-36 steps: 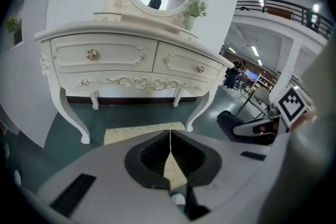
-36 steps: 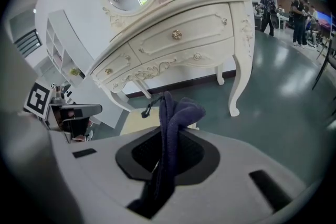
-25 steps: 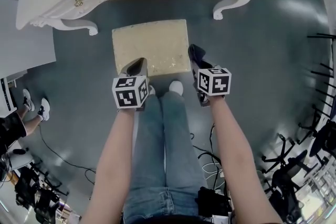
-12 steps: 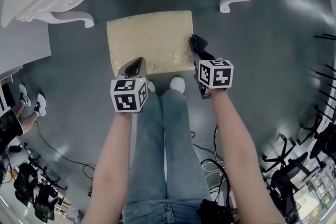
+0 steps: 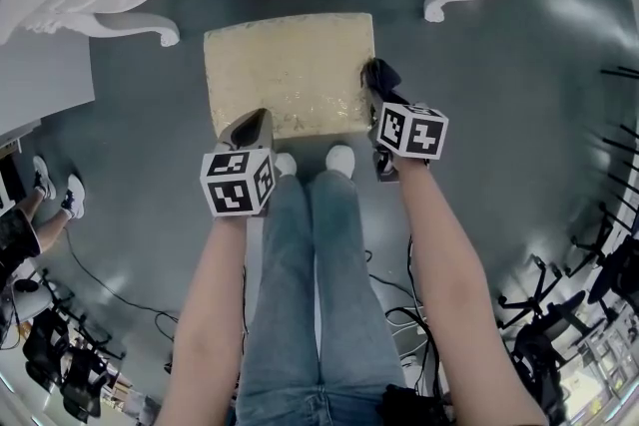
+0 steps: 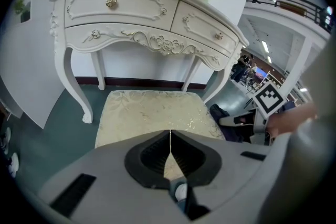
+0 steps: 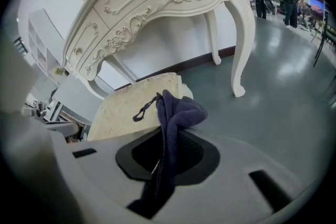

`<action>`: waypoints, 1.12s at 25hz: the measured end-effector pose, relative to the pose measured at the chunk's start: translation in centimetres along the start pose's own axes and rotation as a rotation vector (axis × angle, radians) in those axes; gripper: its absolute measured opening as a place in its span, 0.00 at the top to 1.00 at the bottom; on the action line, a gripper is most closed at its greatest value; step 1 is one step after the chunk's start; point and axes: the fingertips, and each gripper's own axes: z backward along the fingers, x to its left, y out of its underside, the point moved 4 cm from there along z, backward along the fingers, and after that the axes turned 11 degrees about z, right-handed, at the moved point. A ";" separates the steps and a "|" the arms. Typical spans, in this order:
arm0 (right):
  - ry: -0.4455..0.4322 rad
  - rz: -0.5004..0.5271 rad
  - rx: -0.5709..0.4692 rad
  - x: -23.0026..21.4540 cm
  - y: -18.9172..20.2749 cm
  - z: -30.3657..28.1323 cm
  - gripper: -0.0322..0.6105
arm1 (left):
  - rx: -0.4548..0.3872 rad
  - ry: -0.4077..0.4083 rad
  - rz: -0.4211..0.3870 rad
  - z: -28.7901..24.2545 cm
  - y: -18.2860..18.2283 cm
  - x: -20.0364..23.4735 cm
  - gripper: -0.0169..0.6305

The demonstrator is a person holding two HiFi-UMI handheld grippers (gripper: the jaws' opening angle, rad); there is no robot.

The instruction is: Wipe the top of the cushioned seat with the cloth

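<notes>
Cream-yellow seat [image 5: 285, 70], faint leafy damask pattern, slight sheen. Plain dark navy-purple cloth [image 7: 176, 107]. White dressing table [image 6: 121, 13] with carved scrollwork, gold knobs [image 6: 111, 2]; white wall [image 6: 131, 63], dark brown skirting [image 6: 131, 81]; dark grey-green floor [image 5: 499, 95]; blue jeans [image 5: 310, 284]; white shoes [image 5: 340, 158].

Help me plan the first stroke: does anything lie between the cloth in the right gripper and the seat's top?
Nothing visible does. The cloth, clamped in the right gripper, is at the right edge of the cushioned seat, whose top is bare. The left gripper, shut and empty, is at the near left corner.
</notes>
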 end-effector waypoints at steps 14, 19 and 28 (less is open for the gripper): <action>0.043 0.081 0.036 2.8 -1.4 -0.1 0.89 | -0.042 -0.003 0.033 1.4 -1.6 3.0 0.97; 0.035 0.137 0.058 4.6 -1.7 -0.6 0.89 | -0.052 -0.010 0.048 1.8 -2.2 4.3 0.97; -0.001 0.192 0.082 8.4 -2.0 -2.1 0.89 | -0.079 -0.030 0.076 2.7 -3.0 6.7 0.97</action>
